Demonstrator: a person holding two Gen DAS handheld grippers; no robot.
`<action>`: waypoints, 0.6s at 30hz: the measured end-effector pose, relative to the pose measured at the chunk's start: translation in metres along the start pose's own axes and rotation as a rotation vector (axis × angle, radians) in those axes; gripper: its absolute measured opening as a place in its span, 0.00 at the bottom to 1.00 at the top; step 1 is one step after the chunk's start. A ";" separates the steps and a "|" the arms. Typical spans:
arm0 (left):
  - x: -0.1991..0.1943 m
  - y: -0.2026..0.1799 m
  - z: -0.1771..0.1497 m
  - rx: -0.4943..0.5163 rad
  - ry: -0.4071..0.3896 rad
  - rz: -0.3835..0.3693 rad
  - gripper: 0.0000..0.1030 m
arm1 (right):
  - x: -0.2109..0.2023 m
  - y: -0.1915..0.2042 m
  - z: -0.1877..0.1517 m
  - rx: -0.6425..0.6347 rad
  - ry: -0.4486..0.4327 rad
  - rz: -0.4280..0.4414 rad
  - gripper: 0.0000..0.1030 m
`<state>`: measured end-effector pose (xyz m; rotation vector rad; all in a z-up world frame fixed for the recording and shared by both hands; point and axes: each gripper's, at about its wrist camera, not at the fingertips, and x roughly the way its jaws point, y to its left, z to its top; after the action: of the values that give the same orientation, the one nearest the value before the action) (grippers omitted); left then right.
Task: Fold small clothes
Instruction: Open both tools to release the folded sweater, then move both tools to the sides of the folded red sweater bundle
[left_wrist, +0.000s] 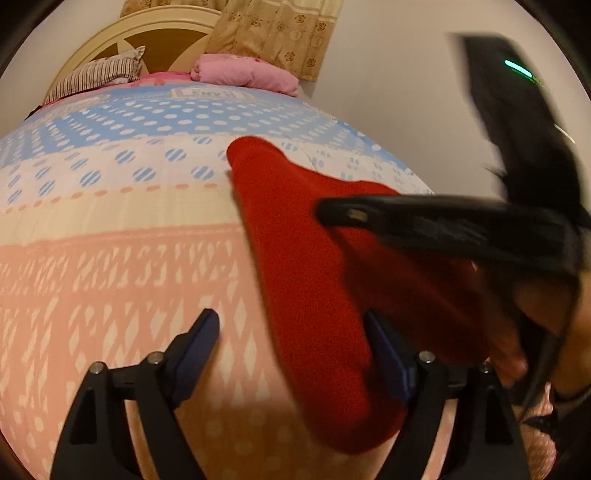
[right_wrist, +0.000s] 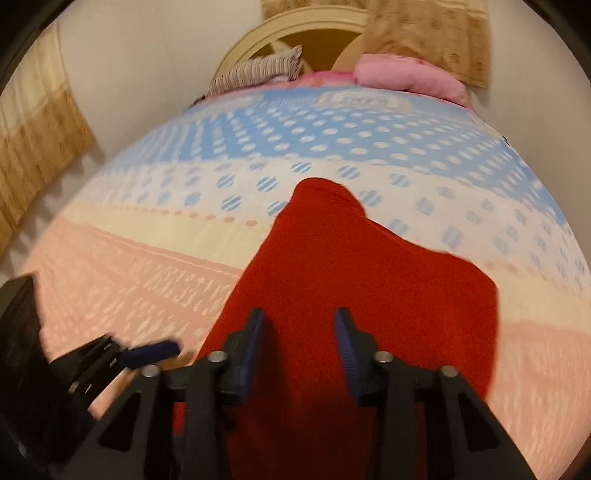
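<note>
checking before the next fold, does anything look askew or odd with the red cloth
The red garment lies askew on the bedspread: its far end tapers to a lumpy point and its edges run crooked rather than square. Both the left gripper and right gripper are open. No damage is visible.

A red garment (left_wrist: 314, 280) is lying on the bedspread (left_wrist: 122, 258), running from the blue-dotted band down across the pink one. The left gripper (left_wrist: 291, 354) is hovering over it with jaws spread wide, the left pad (left_wrist: 195, 354) over bare pink cloth and the right pad against the garment's edge. The right gripper (left_wrist: 424, 221) is reaching in from the right, blurred, over the red cloth. A pink bundle (left_wrist: 243, 72) and striped pillow (left_wrist: 99, 75) are sitting by the headboard (left_wrist: 147, 29).
</note>
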<state>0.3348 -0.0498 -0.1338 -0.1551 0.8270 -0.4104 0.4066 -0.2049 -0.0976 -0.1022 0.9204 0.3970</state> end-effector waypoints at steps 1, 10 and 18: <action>0.002 0.001 -0.002 -0.006 0.005 0.005 0.82 | 0.010 0.001 0.003 -0.005 0.032 0.012 0.30; 0.002 0.014 -0.006 -0.071 0.010 -0.054 0.90 | 0.047 -0.006 0.023 0.058 0.088 0.052 0.29; -0.015 0.019 -0.011 -0.094 -0.058 -0.028 0.97 | -0.032 -0.034 -0.037 0.104 -0.101 0.100 0.32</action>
<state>0.3229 -0.0256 -0.1367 -0.2648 0.7882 -0.3915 0.3739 -0.2548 -0.0973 0.0587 0.8466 0.4424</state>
